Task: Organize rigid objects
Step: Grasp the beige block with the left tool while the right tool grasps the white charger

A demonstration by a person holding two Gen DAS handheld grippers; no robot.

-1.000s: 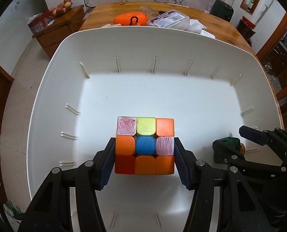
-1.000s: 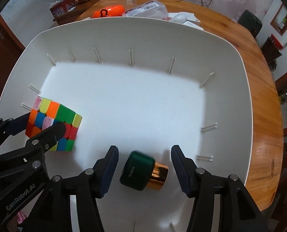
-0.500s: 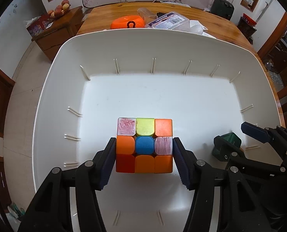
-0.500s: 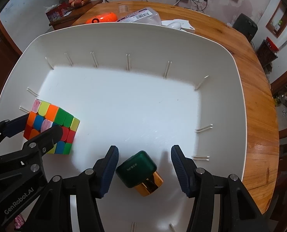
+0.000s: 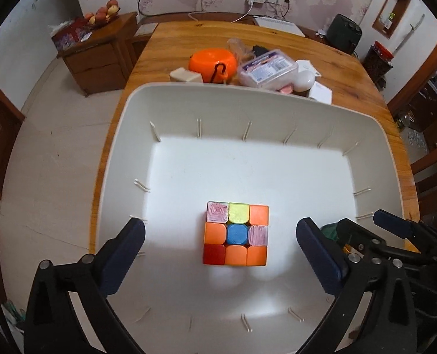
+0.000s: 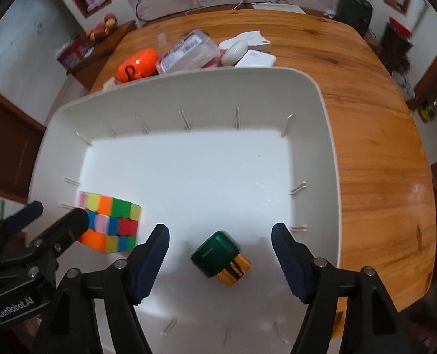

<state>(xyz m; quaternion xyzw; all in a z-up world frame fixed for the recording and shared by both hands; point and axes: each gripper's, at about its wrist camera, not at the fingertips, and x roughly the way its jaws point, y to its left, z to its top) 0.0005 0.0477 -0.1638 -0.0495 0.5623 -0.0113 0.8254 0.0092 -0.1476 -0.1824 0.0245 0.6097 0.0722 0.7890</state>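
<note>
I count 2 items inside the white bin: 1 puzzle cube and 1 green case with a gold end. The cube sits flat on the bin floor, toward the bin's left and near side. The case lies on its side to the cube's right, apart from it.

The left gripper has its jaws spread wide; the cube sits between them with clear space on both sides, touching neither. The right gripper is likewise spread wide, with the case between its fingers and free of both.

Behind the bin I count 1 orange case, 1 clear plastic box with a printed label, 1 white egg-shaped object, 1 small cream block and at least 1 white carton. All rest on a wooden table that also carries the bin.

Room: tiled pale floor, floral wallpaper, a wall socket strip with cables, 1 wooden cabinet at left holding a bowl of fruit.

Limits of view — in the left wrist camera the green case is almost fully hidden behind the right gripper's fingers; only a sliver shows. In the right wrist camera the cube's left edge is covered by the left gripper and the frame is slightly blurred. The label text on the clear box is unreadable.
</note>
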